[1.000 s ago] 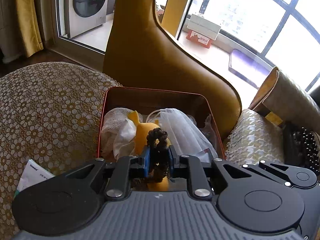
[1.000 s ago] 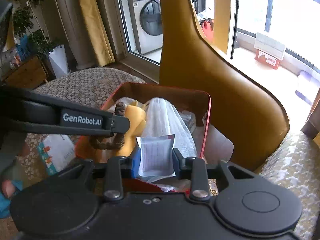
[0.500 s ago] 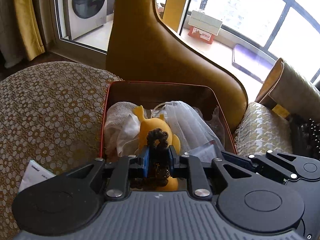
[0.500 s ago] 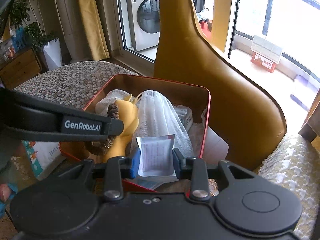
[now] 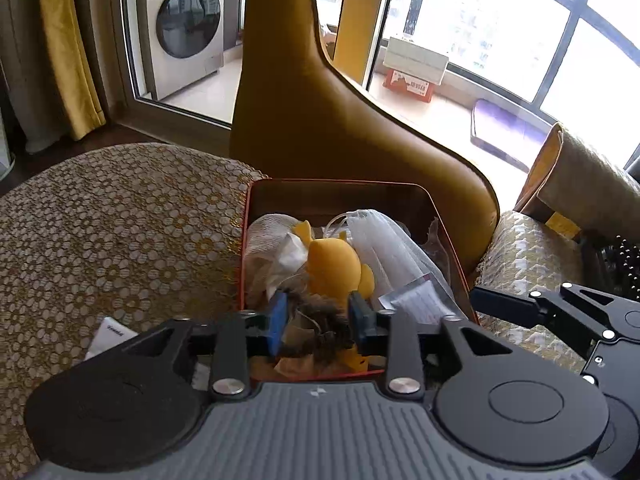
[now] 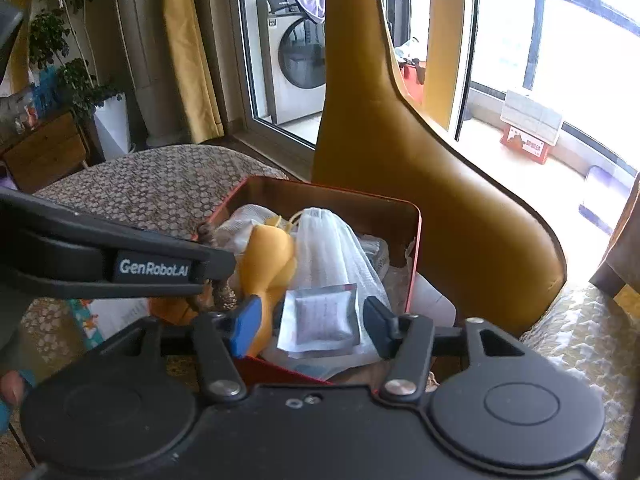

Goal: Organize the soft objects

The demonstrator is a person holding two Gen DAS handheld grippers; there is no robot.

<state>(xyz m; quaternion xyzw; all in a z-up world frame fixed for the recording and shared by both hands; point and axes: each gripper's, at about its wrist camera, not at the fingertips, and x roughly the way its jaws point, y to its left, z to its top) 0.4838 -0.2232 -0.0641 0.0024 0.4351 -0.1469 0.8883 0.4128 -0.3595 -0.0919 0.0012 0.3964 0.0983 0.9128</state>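
Observation:
A red-rimmed box (image 5: 340,185) on the lace-covered table holds a yellow soft toy (image 5: 332,266), white mesh bags (image 5: 384,240) and a silver sachet (image 5: 416,300). My left gripper (image 5: 318,320) is open over the box's near end, and the brown scrunchie (image 5: 324,328) lies loose between its fingers. My right gripper (image 6: 310,326) is open, and the silver sachet (image 6: 322,318) rests on the mesh bag (image 6: 328,248) between its fingers, inside the box (image 6: 416,248). The left gripper's arm (image 6: 120,264) crosses the right wrist view.
A mustard chair back (image 5: 320,120) stands right behind the box. A paper packet (image 5: 110,338) lies on the lace tablecloth (image 5: 100,240) at the left. A cushioned seat (image 5: 532,248) is to the right. A washing machine (image 5: 184,32) is beyond the glass door.
Both grippers have opened over the box. The left let go of the brown scrunchie and the right let go of the silver sachet; both now lie in the box.

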